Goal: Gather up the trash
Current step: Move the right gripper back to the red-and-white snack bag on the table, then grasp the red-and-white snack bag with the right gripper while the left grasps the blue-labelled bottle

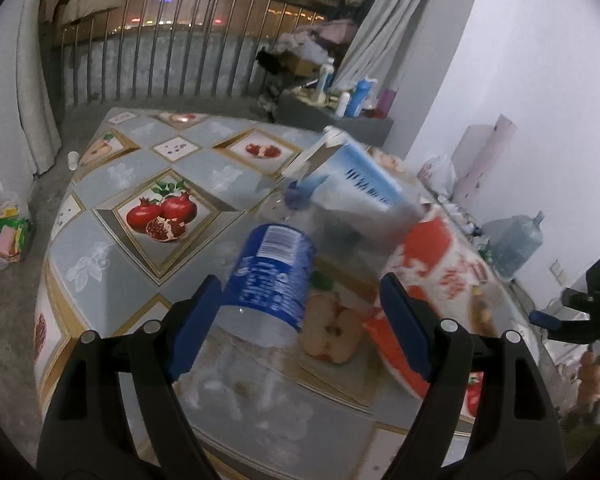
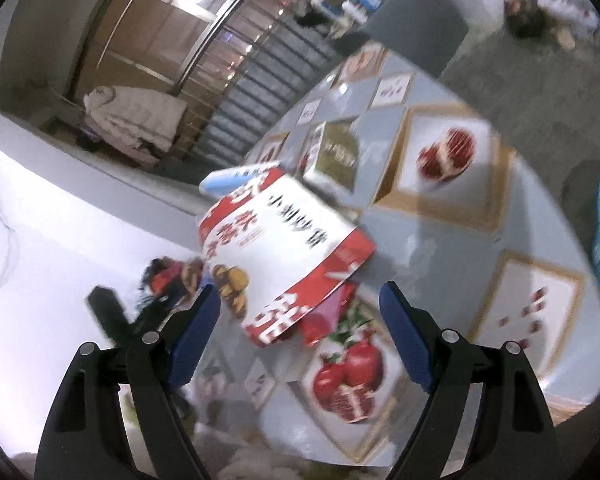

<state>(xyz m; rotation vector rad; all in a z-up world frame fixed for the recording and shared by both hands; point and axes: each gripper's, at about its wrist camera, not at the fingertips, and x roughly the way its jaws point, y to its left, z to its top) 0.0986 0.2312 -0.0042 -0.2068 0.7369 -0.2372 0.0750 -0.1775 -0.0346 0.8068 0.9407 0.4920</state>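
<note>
Between the released left tool lies a clear plastic bottle on the worktop, light and slippery (grip mid-label), while the right tool, equally released, faces a crinkly snack bag.

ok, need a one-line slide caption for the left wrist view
Open left tool approaches a blue-labelled plastic bottle lying beside a halved apple on the pomegranate-print tablecloth.

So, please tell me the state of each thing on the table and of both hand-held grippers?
Left hand-held gripper: open, empty.
Right hand-held gripper: open, empty.
Plastic bottle: lying on its side.
Apple: cut, core showing.
Red-and-white bag: lying crumpled.
Blue-and-white carton: tipped over.
</note>
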